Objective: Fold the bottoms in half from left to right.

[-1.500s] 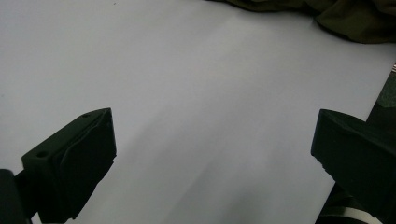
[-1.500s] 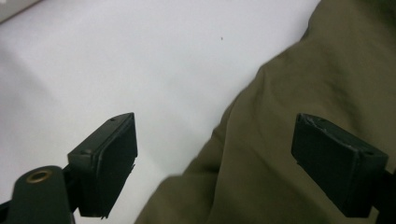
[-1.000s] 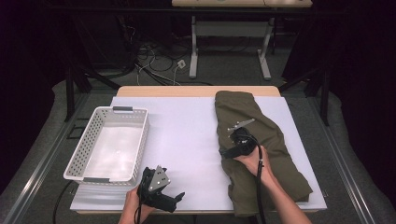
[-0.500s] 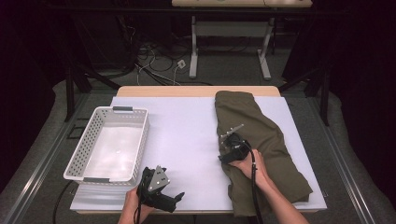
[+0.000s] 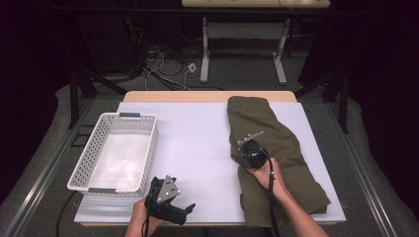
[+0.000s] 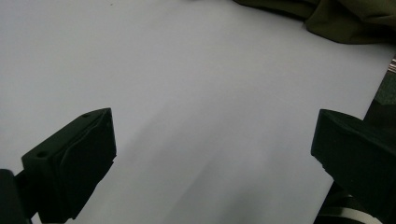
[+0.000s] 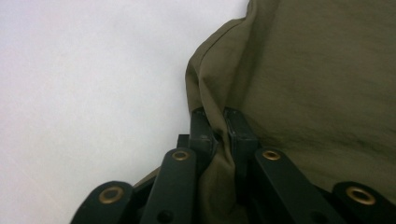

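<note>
An olive-green garment (image 5: 276,148), folded long, is laid along the right side of the white table cover (image 5: 197,143), its far end near the table's back edge and its near end close to the front edge. A white perforated plastic basket (image 5: 116,153) is set at the left side of the cover, well apart from the garment.

The right gripper (image 5: 242,157) is placed at the garment's left edge, about halfway along its length. In the right gripper view a pinched fold of the olive fabric (image 7: 219,121) is seen clamped between the two black jaws of the right gripper (image 7: 218,122), which stand nearly together with cloth bunched up between them. Against the frame of a second ago, when the jaws were spread over the fabric, they have just been closing, and the fold is now caught between them. The right hand (image 5: 264,173) is seen slightly nearer the garment's left edge than before.

The left gripper (image 5: 173,210) is held low at the front edge of the table, between basket and garment, as in the earlier frames. In the left gripper view its jaws (image 6: 212,163) are spread wide over bare white cover, gripping nothing, with a corner of the garment (image 6: 345,16) far off.
</note>
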A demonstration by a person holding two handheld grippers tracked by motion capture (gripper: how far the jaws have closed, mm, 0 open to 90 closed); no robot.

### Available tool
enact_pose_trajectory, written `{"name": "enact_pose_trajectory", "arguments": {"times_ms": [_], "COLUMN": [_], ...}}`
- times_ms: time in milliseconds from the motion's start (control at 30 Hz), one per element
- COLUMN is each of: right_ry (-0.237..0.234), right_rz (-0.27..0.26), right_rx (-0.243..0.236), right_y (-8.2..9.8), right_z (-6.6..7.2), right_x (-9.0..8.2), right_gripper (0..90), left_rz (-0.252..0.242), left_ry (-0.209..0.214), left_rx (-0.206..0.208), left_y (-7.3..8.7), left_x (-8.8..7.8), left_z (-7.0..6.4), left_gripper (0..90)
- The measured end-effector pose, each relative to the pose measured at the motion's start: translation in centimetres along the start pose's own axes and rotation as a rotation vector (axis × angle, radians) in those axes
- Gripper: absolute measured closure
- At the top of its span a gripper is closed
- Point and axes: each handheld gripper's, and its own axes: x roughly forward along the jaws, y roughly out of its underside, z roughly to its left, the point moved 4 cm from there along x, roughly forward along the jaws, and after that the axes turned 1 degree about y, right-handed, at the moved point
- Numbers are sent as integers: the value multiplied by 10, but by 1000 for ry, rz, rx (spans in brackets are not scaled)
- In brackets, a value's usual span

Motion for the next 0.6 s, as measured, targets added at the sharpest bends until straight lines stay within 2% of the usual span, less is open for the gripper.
{"name": "enact_pose_trajectory", "arguments": {"times_ms": [67,167,233,267,300,333,367,467,533,600], "right_ry": [-9,1,7,28,20,28,47,55,48,43], "right_rz": [-34,-67,-71,-66,-65,-55,-48,-43,-16,15], "right_rx": [31,53,47,36,34,23,4,-32,-49,-38], "right_y": [-2,-5,-6,-5,-5,-4,-5,-5,-4,-1], "right_z": [-2,-5,-5,-5,-3,-2,0,6,9,10], "right_x": [0,-5,-6,-5,-5,-5,-7,-11,-10,-6], "right_gripper": [851,852,836,806,753,685,578,430,394,422], "left_rz": [-2,-3,-1,0,-1,-1,1,0,3,-9], "left_ry": [-1,-4,-2,-2,-3,0,0,-3,-6,-9], "left_rx": [-8,-5,-6,-5,-5,-5,-6,-11,2,0], "left_y": [0,0,0,0,0,1,1,1,1,0], "left_x": [1,1,1,1,1,1,1,1,0,0], "left_z": [0,0,0,0,0,0,0,1,1,0], "left_gripper": [0,0,0,0,0,0,0,0,0,0]}}
